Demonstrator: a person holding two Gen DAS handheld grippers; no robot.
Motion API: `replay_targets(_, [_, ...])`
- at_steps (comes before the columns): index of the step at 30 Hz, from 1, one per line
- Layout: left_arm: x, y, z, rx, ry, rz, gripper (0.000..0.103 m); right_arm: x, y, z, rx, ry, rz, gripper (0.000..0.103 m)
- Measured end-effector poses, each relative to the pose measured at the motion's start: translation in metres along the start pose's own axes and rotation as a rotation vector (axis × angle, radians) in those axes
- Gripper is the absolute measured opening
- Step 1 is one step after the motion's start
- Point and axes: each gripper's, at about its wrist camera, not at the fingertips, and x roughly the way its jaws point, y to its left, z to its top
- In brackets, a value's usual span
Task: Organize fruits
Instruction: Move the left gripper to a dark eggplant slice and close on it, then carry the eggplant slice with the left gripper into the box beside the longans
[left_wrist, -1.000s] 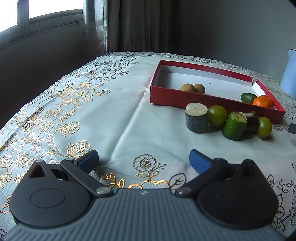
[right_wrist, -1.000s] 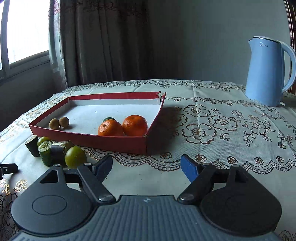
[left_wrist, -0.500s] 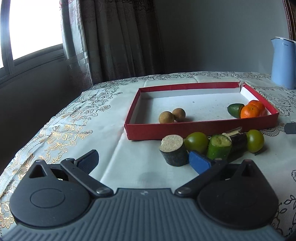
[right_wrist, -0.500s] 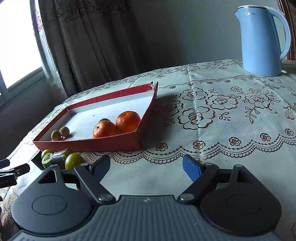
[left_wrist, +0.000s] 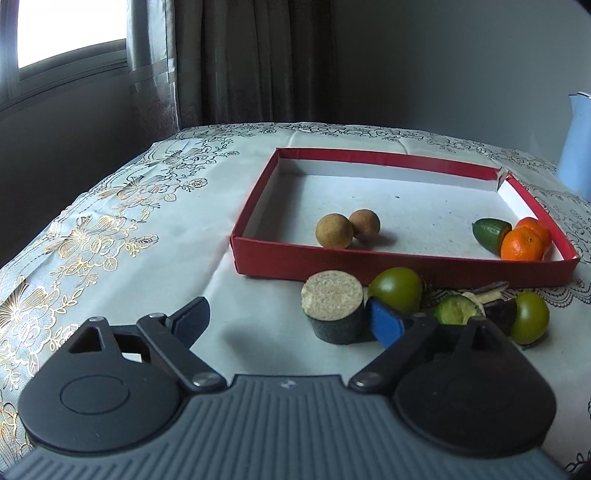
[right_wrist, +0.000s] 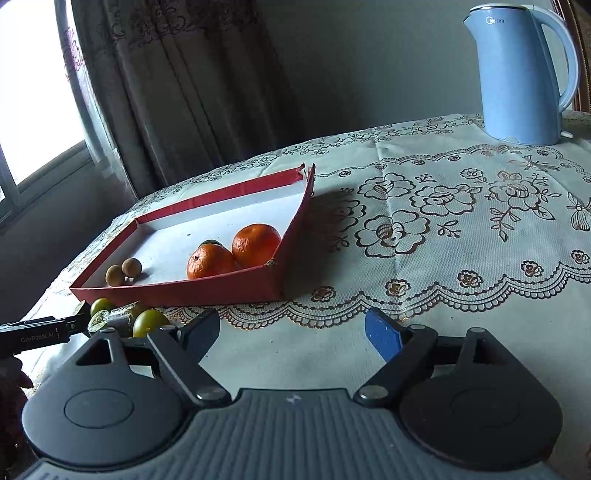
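A red box (left_wrist: 406, 264) (right_wrist: 221, 290) holds two brown longans (left_wrist: 332, 230), a green piece (left_wrist: 491, 232) and two oranges (left_wrist: 522, 243) (right_wrist: 255, 245). In front of it lie a dark cut cylinder (left_wrist: 332, 306), two green round fruits (left_wrist: 397, 290) (left_wrist: 530, 321) and a cut cucumber piece (left_wrist: 458, 315). My left gripper (left_wrist: 291, 321) is open and empty, its right finger just beside the cylinder. My right gripper (right_wrist: 291, 334) is open and empty over the tablecloth, right of the box corner.
A light blue kettle (right_wrist: 517, 74) stands at the far right of the table. A floral tablecloth (right_wrist: 443, 229) covers the table. Curtains and a window are behind. The left gripper's finger (right_wrist: 40, 332) shows at the left edge of the right wrist view.
My left gripper has moved closer to the loose fruits, its right finger now next to the dark cylinder. My right gripper has tilted and shifted a little. Both stay open.
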Motion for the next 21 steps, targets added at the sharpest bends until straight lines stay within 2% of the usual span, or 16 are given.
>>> replay_targets(2, [0.002,0.002,0.000,-0.016,0.008,-0.029,0.076,0.000,-0.001,0.000,0.006,-0.001,0.004,0.086])
replay_targets(3, [0.002,0.002,-0.001,-0.019,0.012,-0.056,0.062,0.000,-0.001,0.000,0.008,-0.002,0.005,0.086])
replay_targets(4, [0.002,0.002,-0.001,-0.017,0.012,-0.061,0.053,0.000,-0.001,0.000,0.010,-0.003,0.006,0.086])
replay_targets(5, [0.000,0.000,-0.002,-0.008,0.007,-0.050,0.050,0.000,-0.002,0.000,0.012,-0.003,0.007,0.086])
replay_targets(7, [-0.003,-0.002,-0.004,0.004,0.001,-0.041,0.036,0.000,-0.002,0.000,0.016,-0.004,0.010,0.087])
replay_targets(9, [-0.007,-0.002,-0.007,0.008,-0.004,-0.038,0.032,0.000,-0.003,0.001,0.018,-0.005,0.011,0.087])
replay_targets(21, [-0.041,-0.003,-0.026,0.031,-0.029,-0.072,0.031,0.000,-0.003,0.000,0.020,-0.006,0.011,0.086])
